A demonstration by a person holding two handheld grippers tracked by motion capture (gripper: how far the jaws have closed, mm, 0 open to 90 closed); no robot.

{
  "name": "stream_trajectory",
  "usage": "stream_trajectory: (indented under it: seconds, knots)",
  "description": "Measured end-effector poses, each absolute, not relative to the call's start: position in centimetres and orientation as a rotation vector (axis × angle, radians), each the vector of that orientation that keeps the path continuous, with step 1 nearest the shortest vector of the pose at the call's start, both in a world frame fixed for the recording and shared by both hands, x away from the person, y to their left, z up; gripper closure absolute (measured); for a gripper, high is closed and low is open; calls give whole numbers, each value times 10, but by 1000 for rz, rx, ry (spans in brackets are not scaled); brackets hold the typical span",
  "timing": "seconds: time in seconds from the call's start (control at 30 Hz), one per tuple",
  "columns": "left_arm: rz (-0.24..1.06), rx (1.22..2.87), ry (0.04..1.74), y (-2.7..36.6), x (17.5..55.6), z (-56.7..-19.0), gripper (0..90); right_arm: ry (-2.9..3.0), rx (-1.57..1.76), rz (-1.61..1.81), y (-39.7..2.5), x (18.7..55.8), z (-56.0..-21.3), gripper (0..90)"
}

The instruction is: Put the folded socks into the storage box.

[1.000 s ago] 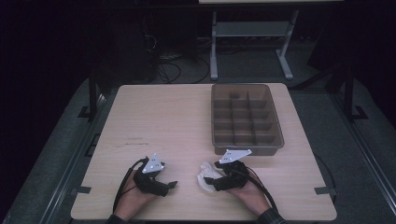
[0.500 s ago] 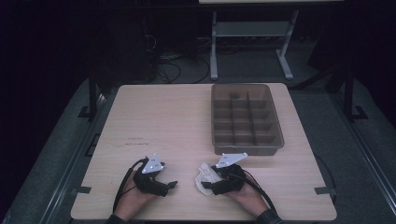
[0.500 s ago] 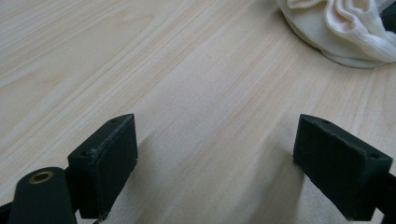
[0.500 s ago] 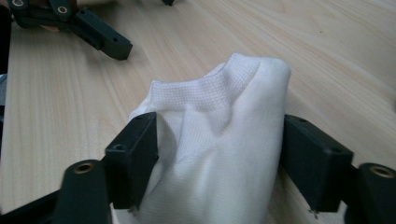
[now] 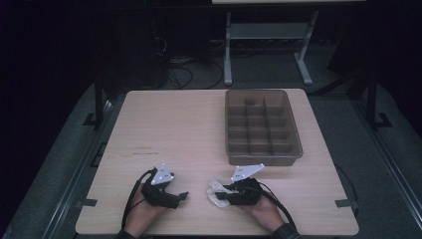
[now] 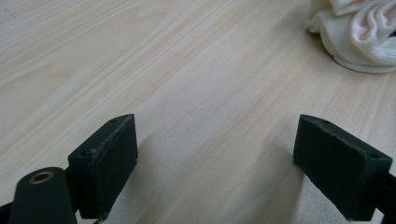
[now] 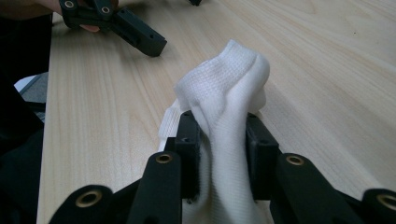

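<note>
A white sock [image 7: 224,93] is pinched between the jaws of my right gripper [image 7: 223,135], bunched up and bulging past the tips. From above, that sock [image 5: 216,191] lies on the table at the near middle with my right gripper [image 5: 224,195] shut on it. To its left my left gripper [image 5: 180,197] rests low on the table, open, jaws wide apart over bare wood [image 6: 205,154]. The sock [image 6: 359,32] appears at the top right of the left gripper view, apart from the jaws. My left gripper [image 7: 154,46] also shows in the right gripper view at the upper left.
A brown divided tray [image 5: 291,149] with several compartments stands at the right rear of the wooden table [image 5: 174,129]. Beyond the far edge are a metal stand [image 5: 263,35] and cables on the dark floor.
My right gripper has carried the sock slightly left toward my left gripper. The left gripper has hardly moved.
</note>
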State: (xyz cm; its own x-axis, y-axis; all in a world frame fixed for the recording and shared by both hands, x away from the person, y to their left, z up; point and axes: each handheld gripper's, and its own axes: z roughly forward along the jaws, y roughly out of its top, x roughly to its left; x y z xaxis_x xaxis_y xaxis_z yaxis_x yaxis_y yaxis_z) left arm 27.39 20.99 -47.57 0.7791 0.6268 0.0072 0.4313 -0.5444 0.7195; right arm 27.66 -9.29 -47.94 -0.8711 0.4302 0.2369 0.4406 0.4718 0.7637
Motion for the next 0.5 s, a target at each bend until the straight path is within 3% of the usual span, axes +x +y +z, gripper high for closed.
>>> stream_trajectory:
  seconds: [0.5]
  knots:
    - [342, 2230, 784, 210, 274, -476, 134, -2642, -799, -1449, -104, 279, -457, 738]
